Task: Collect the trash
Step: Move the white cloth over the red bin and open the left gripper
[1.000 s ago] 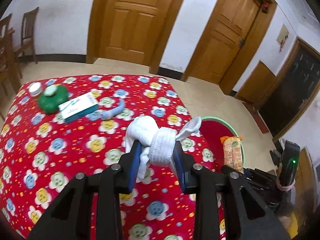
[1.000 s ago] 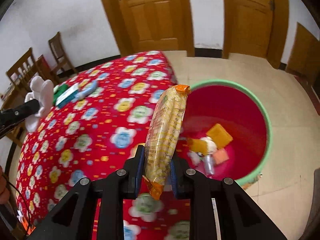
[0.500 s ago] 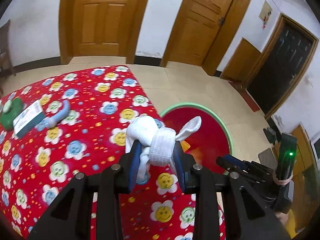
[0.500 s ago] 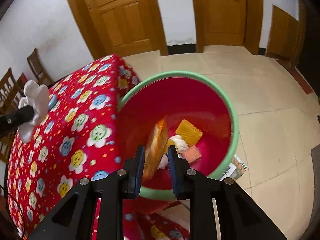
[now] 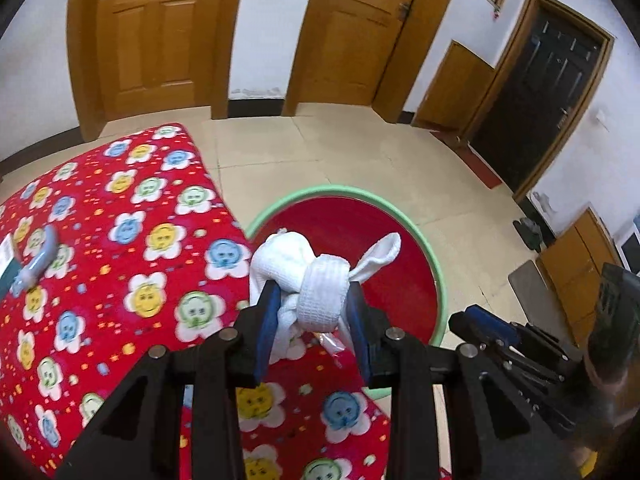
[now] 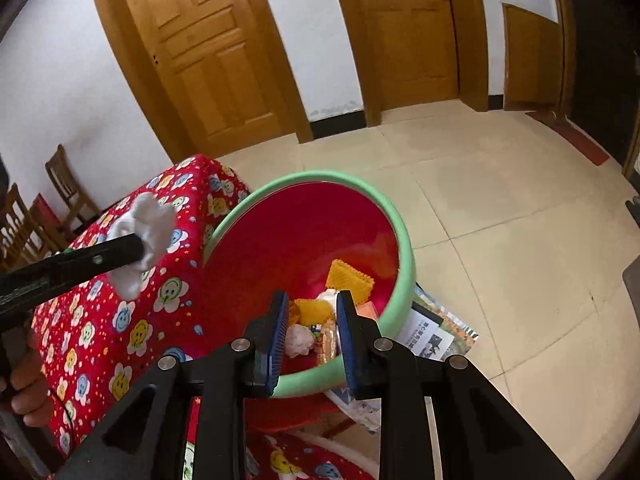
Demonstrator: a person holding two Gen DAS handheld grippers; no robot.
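My left gripper [image 5: 310,292] is shut on a knotted white cloth bundle [image 5: 288,256], held over the table corner at the near rim of the red bin with a green rim [image 5: 436,272]. In the right wrist view the same bundle [image 6: 152,216] hangs left of the bin [image 6: 404,248]. My right gripper [image 6: 311,300] stands open above the bin's near side with nothing between its fingers. Inside the bin lie a yellow sponge [image 6: 350,280], an orange snack packet [image 6: 328,340] and a crumpled tissue [image 6: 298,340].
The table under a red flowered cloth [image 5: 120,260] stands left of the bin, with a blue tube [image 5: 40,256] on it. Printed papers [image 6: 432,336] lie on the tiled floor under the bin. Wooden chairs [image 6: 64,184] stand at the far left. A hand [image 6: 24,384] holds the left gripper.
The right gripper moved over the bin and let go of the snack packet, which now lies inside. The left gripper carried the white bundle rightward to the bin's edge.
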